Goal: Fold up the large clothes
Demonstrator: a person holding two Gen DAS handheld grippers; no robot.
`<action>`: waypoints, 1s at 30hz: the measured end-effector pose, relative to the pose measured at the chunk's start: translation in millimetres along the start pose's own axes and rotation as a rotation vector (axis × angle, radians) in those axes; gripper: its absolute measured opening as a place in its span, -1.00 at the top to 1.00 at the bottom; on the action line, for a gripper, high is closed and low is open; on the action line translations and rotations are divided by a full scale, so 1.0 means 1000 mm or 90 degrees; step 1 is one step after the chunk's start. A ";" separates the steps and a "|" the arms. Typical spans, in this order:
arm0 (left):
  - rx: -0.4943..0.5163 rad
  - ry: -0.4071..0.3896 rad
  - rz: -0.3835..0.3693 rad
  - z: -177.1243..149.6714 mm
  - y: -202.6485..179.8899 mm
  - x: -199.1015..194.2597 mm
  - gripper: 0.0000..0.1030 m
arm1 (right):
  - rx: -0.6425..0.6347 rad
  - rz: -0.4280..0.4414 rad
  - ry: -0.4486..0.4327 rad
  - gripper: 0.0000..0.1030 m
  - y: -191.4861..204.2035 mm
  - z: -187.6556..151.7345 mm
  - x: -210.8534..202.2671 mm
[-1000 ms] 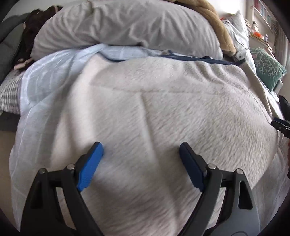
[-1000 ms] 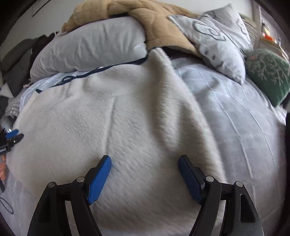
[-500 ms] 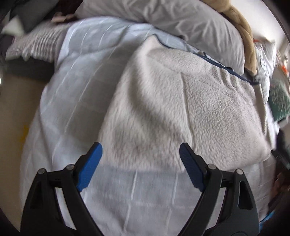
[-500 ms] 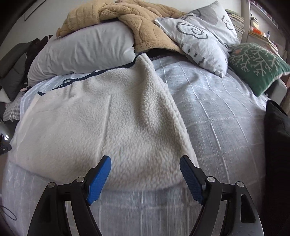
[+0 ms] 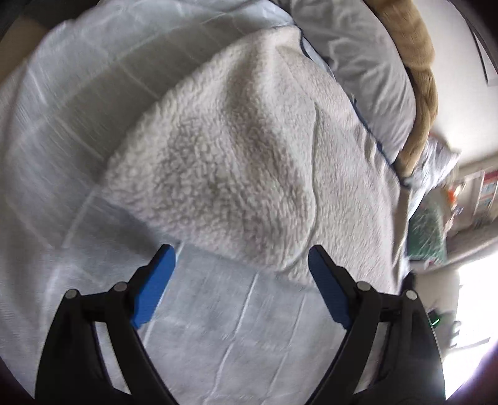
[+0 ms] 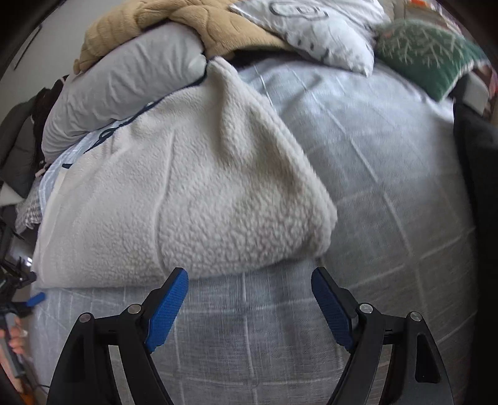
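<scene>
A cream fleece garment (image 5: 242,162) with dark blue trim lies flat on the bed, also seen in the right wrist view (image 6: 193,199). My left gripper (image 5: 241,271) is open and empty, just short of the garment's near edge, over its left corner. My right gripper (image 6: 249,289) is open and empty, just short of the garment's near edge by its right corner. The left gripper (image 6: 28,299) shows small at the left edge of the right wrist view.
The pale blue checked bedspread (image 6: 373,187) covers the bed. A grey pillow (image 6: 124,84), a tan blanket (image 6: 186,21), a patterned white cushion (image 6: 326,34) and a green cushion (image 6: 426,50) lie at the far end. A dark object (image 6: 476,187) stands at the right.
Both grippers have drawn back from over the fleece to its near edge. The left wrist view has swung and tilted, so bare bedspread now lies under both grippers.
</scene>
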State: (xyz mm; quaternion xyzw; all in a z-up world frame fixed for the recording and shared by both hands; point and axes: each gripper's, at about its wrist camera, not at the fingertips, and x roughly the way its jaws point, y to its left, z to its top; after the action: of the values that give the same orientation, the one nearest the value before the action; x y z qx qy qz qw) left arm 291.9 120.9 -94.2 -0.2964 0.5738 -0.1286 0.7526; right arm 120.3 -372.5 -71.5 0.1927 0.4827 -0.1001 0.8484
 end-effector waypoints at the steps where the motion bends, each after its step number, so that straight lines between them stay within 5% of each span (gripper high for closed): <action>1: -0.019 -0.004 -0.016 0.002 0.002 0.004 -0.69 | 0.009 0.007 0.006 -0.62 -0.003 -0.001 0.003; 9: -0.112 -0.072 -0.072 0.013 0.011 0.020 -0.61 | 0.141 0.107 0.026 -0.62 -0.037 0.001 0.019; 13: -0.140 -0.126 -0.071 0.014 0.012 0.023 -0.26 | 0.214 0.158 -0.005 -0.56 -0.050 0.011 0.026; 14: -0.154 -0.135 -0.071 0.015 0.015 0.023 -0.09 | 0.244 0.165 -0.012 -0.43 -0.054 0.013 0.029; 15: -0.160 -0.137 -0.069 0.018 0.014 0.023 0.12 | 0.283 0.170 -0.021 0.05 -0.060 0.014 0.032; 18: -0.139 -0.148 -0.036 0.024 -0.001 0.009 0.34 | 0.369 0.183 -0.025 0.44 -0.069 0.014 0.031; 24: -0.072 -0.190 -0.040 0.031 -0.024 -0.050 0.41 | 0.270 0.151 -0.099 0.56 -0.025 0.020 -0.041; 30: -0.032 -0.139 -0.037 0.006 0.002 -0.087 0.29 | 0.188 0.174 -0.053 0.41 -0.009 -0.011 -0.093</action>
State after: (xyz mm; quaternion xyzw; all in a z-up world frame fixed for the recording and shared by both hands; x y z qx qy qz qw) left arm 270.4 170.2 -26.1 -0.3441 0.4823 -0.1027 0.7990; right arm 60.5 -377.6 0.4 0.3748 0.3965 -0.0614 0.8358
